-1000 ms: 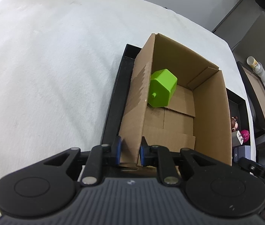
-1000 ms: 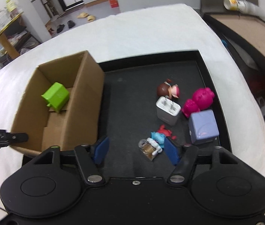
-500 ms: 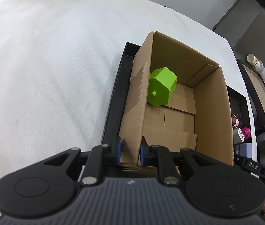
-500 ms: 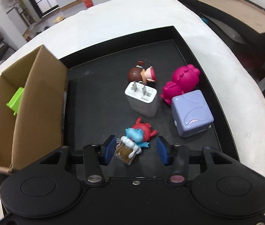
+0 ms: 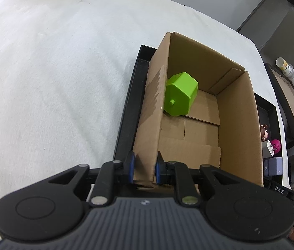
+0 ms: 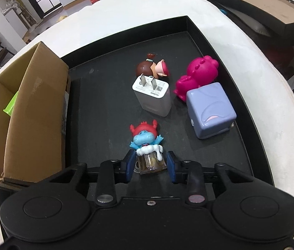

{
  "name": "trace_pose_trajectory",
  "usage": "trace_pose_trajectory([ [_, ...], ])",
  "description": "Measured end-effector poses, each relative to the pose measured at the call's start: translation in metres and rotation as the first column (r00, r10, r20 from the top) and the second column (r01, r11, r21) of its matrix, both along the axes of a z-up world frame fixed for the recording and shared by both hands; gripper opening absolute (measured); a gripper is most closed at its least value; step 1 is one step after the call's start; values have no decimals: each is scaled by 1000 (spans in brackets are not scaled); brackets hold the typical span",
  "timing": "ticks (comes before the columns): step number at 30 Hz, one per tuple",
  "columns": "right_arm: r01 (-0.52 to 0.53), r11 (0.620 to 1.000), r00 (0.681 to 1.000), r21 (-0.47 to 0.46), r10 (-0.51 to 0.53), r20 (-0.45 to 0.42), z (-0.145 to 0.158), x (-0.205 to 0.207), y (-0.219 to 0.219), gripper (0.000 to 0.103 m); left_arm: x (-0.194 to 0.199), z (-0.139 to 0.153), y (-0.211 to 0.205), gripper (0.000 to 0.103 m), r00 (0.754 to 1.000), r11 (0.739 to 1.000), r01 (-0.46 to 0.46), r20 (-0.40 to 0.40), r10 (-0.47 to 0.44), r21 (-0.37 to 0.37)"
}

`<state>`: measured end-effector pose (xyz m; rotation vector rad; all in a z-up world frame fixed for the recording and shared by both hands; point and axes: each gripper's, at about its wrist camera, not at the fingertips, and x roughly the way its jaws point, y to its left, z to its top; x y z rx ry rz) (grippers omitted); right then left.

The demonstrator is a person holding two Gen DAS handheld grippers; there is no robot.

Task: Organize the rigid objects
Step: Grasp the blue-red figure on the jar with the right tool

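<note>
White cloth covers the table (image 5: 53, 73), black tray (image 6: 242, 95) on it. Left gripper (image 5: 144, 166) is clamped on the near wall of the box (image 5: 238, 125), steadying it; green block (image 5: 180, 96) lies inside. Right gripper (image 6: 150, 163) is closing around the blue figure (image 6: 147, 145) at the tray's near edge, pads at its clear mug base, a sliver of gap on the right side. Figure looks light, hard plastic, slick; the squarish base is the best hold, since the top is knobbly. Charger (image 6: 153, 95), purple cube (image 6: 210, 109), pink toy (image 6: 199, 73) and doll (image 6: 153, 67) wait beyond.
</note>
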<state>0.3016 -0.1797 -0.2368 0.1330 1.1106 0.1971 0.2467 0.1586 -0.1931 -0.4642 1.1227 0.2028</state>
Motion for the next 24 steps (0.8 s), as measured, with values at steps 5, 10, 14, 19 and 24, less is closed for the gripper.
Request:
trace_pose_trajectory([
  [5, 1, 1000, 1000, -3, -1, -14, 1, -1, -1, 28, 0, 0, 0, 18, 1000, 1000, -4, -4, 4, 0],
  [10, -36, 999, 999, -12, 36, -25, 3, -4, 1, 37, 1, 0, 0, 18, 1000, 1000, -3, -6, 3, 1],
  [14, -31, 998, 1000, -48, 31, -4, 3, 0, 6, 52, 1, 0, 0, 18, 1000, 1000, -3, -5, 3, 1],
  [19, -29, 997, 1000, -72, 29, -1, -3, 5, 16, 52, 1, 0, 0, 18, 1000, 1000, -4, -6, 4, 1],
  [24, -33, 992, 999, -122, 36, 17, -7, 4, 26, 52, 1, -2, -2, 18, 1000, 1000, 2, -8, -2, 7],
])
